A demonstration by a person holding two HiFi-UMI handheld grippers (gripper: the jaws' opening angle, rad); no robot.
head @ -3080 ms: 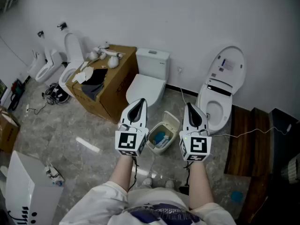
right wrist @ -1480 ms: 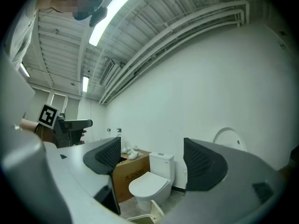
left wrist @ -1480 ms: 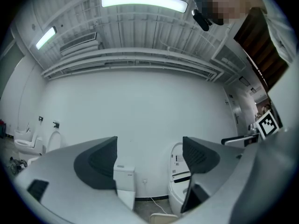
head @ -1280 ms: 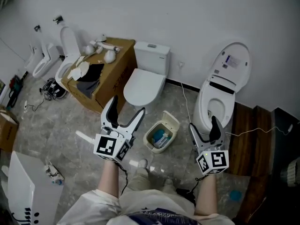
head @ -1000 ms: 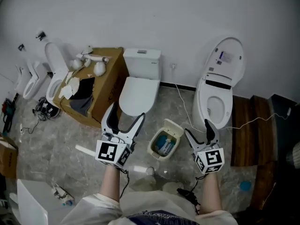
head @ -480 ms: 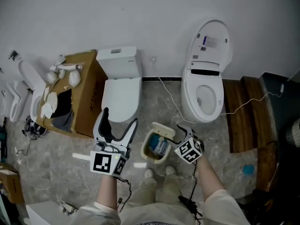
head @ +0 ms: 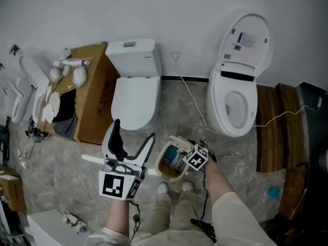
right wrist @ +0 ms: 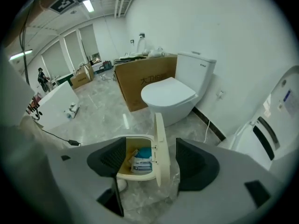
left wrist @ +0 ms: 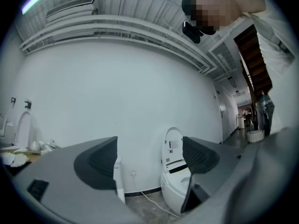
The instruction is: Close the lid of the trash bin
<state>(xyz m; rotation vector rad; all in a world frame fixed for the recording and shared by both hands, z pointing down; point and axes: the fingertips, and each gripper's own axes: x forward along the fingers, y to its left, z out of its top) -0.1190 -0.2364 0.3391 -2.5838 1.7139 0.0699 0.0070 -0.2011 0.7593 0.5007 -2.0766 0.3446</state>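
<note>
**Spotter:** Where's the bin from you?

**Operator:** The trash bin (right wrist: 140,176) sits on the marbled floor (head: 77,137) directly below my right tongs (right wrist: 151,148). Its lid (right wrist: 160,148) stands upright, edge-on between the jaws, with its long axis running away from me. Those jaws are closing, but neither pad touches it.

**Spotter:** And the left?

**Operator:** My left tongs (left wrist: 149,157) are spread and empty, held level and farther off.

**Spotter:** Surface?

**Operator:** It's smooth beige plastic, flat with rounded corners. I'd judge a nudge toward the opening would drop it.
</note>
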